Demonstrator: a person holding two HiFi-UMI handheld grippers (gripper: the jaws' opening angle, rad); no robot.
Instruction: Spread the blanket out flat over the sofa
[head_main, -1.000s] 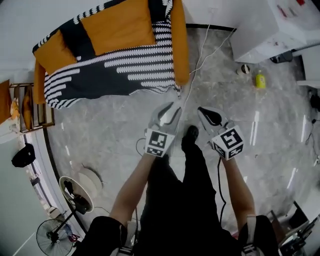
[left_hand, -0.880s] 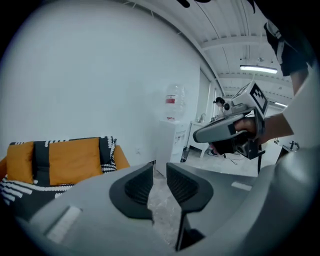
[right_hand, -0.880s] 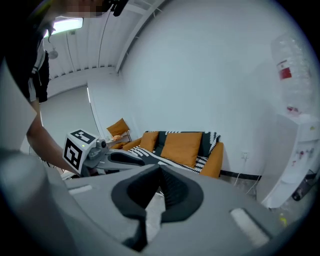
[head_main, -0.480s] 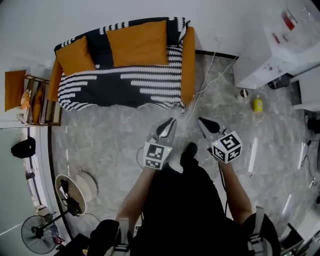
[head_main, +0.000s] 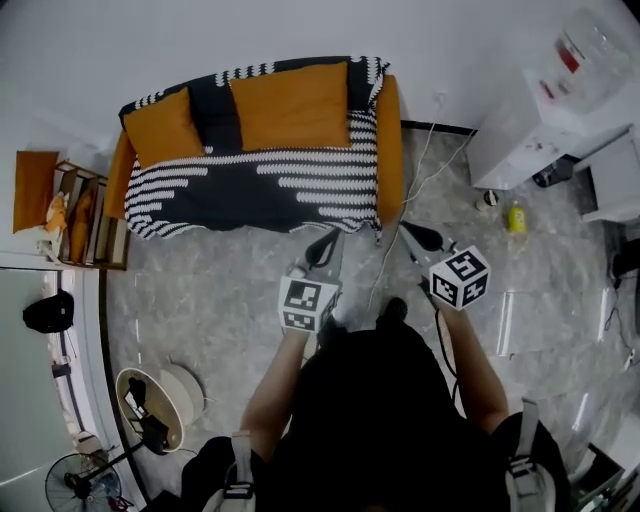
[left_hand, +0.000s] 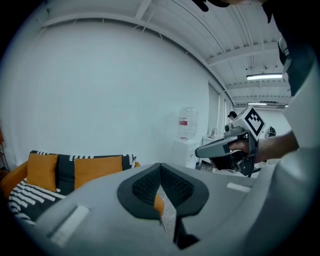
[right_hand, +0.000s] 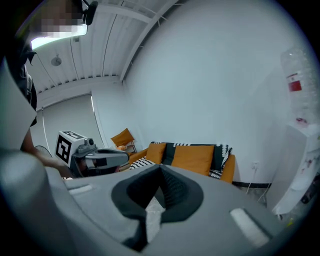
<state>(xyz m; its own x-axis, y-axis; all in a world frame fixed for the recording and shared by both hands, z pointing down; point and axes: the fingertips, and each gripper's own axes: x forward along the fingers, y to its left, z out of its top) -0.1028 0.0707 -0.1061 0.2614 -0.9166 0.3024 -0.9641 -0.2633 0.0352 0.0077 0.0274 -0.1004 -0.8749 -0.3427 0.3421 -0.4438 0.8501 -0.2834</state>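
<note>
Reading the head view from the left: a wooden rack (head_main: 75, 215) with orange items stands against the wall, at 9 o'clock of the sofa (head_main: 390, 150) and just beside its arm. The black-and-white striped blanket (head_main: 250, 185) lies across the sofa's seat and up its backrest, with its hem hanging over the front edge at 6 o'clock. Two orange cushions lean upright on it, the smaller (head_main: 163, 127) at 9 o'clock of the larger (head_main: 290, 105). The blanket sits at 11 o'clock of both grippers and apart from them, with grey floor (head_main: 220, 300) between. The left gripper (head_main: 325, 243) is held over the floor, near the sofa's front right corner. Its jaws have just been closing, and its pads (left_hand: 145, 187) now meet with nothing between them. A white cable (head_main: 420, 170) runs over the floor from the wall at 12 o'clock and passes between the two grippers. The right gripper (head_main: 412, 234) is held level with the left, tips together and empty. A white cabinet (head_main: 520, 125) stands at 2 o'clock of it. A yellow bottle (head_main: 516, 217) stands on the floor at 3 o'clock.
</note>
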